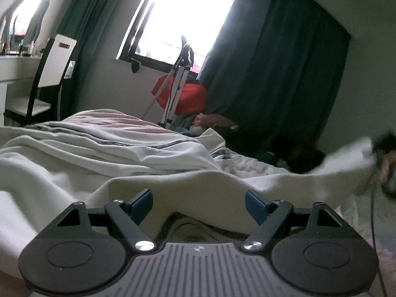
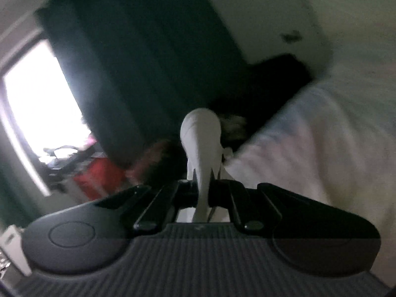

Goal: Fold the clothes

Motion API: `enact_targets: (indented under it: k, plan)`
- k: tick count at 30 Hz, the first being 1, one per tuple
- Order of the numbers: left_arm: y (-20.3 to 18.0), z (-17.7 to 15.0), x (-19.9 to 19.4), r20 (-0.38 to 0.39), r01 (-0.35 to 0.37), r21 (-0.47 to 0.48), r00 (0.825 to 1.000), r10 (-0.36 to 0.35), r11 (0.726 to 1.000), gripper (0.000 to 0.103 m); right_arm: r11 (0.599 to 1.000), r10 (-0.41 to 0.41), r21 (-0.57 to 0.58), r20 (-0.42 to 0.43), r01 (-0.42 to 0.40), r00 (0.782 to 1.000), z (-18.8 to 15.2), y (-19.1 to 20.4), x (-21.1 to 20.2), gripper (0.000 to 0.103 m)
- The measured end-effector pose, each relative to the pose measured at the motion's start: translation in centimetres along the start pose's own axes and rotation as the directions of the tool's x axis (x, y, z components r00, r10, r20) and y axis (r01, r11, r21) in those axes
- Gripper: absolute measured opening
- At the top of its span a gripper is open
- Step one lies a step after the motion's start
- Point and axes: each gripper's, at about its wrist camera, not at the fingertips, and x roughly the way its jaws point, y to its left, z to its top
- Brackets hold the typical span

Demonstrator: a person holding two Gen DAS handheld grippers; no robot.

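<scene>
Currently: my left gripper (image 1: 198, 204) jaws wide apart, nothing between, over white garment (image 1: 188, 180) at frame center. My right gripper (image 2: 203, 185) clamped on bunched white cloth (image 2: 201, 133), center frame, blurred.

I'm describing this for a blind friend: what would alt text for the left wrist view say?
An open left gripper hovers over a raised fold of white cloth on a rumpled bed. Behind are a bright window, dark green curtains and a chair.

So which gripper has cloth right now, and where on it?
The right gripper is shut on a bunched edge of the white garment. The left gripper is open, holding nothing.
</scene>
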Motion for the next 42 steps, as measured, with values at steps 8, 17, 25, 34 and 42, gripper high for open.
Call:
enact_targets:
  k: [8, 17, 25, 34, 42]
  plan:
    - [3.1, 0.4, -2.0, -0.093, -0.02, -0.197, 0.996, 0.001, 0.98, 0.083, 0.911, -0.181, 0.277, -0.4, 0.307, 0.898, -7.5, -17.7, -0.8, 0.006]
    - [9.5, 1.4, -5.9, -0.251, -0.264, -0.542, 0.957, 0.147, 0.798, 0.09, 0.939, -0.09, 0.276, -0.373, 0.203, 0.923, -7.9, -17.7, -2.8, 0.006]
    - [14.8, -1.2, -7.9, -0.358, -0.391, -0.704, 0.916, 0.179, 0.593, 0.092, 0.917, -0.08, 0.338, -0.365, 0.212, 0.927, -7.6, -18.0, -1.9, 0.006]
    - [17.3, -1.0, -8.7, -0.247, -0.351, -0.788, 0.933, 0.262, 0.505, 0.07, 0.951, -0.123, 0.233, -0.315, 0.202, 0.941, -7.1, -16.5, -1.1, 0.006]
    - [18.8, 0.5, -11.1, -0.182, -0.351, -0.785, 0.918, 0.352, 0.51, 0.009, 0.962, -0.13, 0.194, -0.288, 0.19, 0.949, -6.7, -16.1, -1.6, 0.006]
